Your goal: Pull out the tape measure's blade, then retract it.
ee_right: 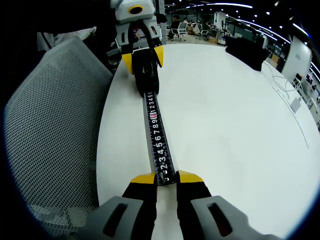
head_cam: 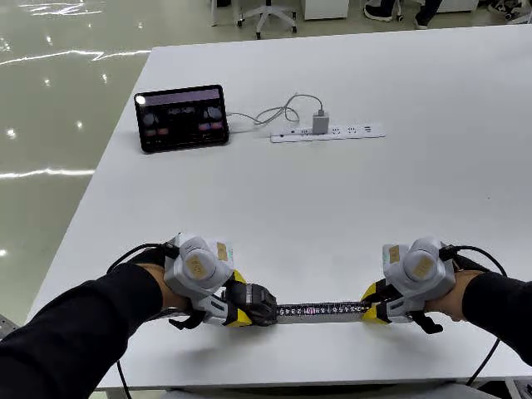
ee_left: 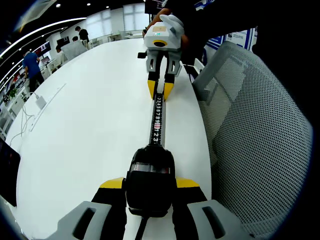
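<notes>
Open office, mesh chair (ee_left: 260,130), white worktable (head_cam: 332,191)

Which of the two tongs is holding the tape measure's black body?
The left tongs, clamped around the black case. The right tongs only pinch the tip of the blade.

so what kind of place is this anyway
Probably an open-plan office or lab: a big white worktable, a mesh office chair beside it, and other people further back under long ceiling strip lights.

Open table (head_cam: 374,216) past blade (head_cam: 320,311), tablet (head_cam: 182,117) and power strip (head_cam: 328,132) beyond
</notes>
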{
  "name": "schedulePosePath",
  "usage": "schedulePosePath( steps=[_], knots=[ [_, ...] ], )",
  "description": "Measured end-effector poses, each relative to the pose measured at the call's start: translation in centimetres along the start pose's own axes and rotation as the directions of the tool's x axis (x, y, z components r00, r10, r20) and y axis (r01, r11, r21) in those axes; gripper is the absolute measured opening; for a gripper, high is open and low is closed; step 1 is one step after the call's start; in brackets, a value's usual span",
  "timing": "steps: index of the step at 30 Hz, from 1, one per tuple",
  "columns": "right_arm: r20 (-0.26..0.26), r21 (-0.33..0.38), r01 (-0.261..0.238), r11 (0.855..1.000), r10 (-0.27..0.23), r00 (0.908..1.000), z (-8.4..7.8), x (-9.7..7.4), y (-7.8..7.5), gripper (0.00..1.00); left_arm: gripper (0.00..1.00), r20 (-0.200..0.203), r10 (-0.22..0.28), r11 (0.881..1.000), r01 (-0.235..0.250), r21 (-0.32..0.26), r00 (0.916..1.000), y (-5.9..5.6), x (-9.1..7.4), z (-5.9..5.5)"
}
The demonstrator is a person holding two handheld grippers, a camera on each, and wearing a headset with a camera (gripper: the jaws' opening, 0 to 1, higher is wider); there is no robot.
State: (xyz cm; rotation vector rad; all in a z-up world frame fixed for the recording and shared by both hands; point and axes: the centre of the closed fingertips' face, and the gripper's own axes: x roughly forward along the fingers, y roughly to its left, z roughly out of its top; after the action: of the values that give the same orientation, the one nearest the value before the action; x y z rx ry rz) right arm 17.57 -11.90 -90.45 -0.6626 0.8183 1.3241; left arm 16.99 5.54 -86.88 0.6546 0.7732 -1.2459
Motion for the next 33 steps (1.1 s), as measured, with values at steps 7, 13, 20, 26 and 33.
schedulePosePath(
  steps=[7,13,20,26,33],
  knots=[
    [0.0,0.003,0.002,1.0,-0.002,1.0,-0.19,-0.11,-0.03,0.1,0.31,-0.001,-0.001,1.0,0.001,0.001,1.0,0.03,0.0,-0.03],
    [-0.001,0.006,0.002,1.0,-0.002,1.0,-0.31,-0.19,-0.09,0.1,0.31,-0.002,-0.001,1.0,0.001,0.002,1.0,0.03,0.02,-0.02],
    [-0.001,0.008,0.001,1.0,-0.001,1.0,-0.43,-0.25,-0.13,0.1,0.31,-0.002,-0.002,1.0,0.002,0.002,1.0,0.0,0.0,0.01],
    [0.001,0.012,0.003,1.0,-0.003,1.0,-0.57,-0.35,-0.2,0.1,0.31,-0.002,-0.001,1.0,0.001,0.001,1.0,0.0,0.0,0.01],
    [-0.001,0.012,0.005,1.0,-0.005,1.0,-0.7,-0.47,-0.24,0.1,0.31,-0.002,-0.002,1.0,0.002,0.001,1.0,0.0,0.02,-0.03]
  ],
)
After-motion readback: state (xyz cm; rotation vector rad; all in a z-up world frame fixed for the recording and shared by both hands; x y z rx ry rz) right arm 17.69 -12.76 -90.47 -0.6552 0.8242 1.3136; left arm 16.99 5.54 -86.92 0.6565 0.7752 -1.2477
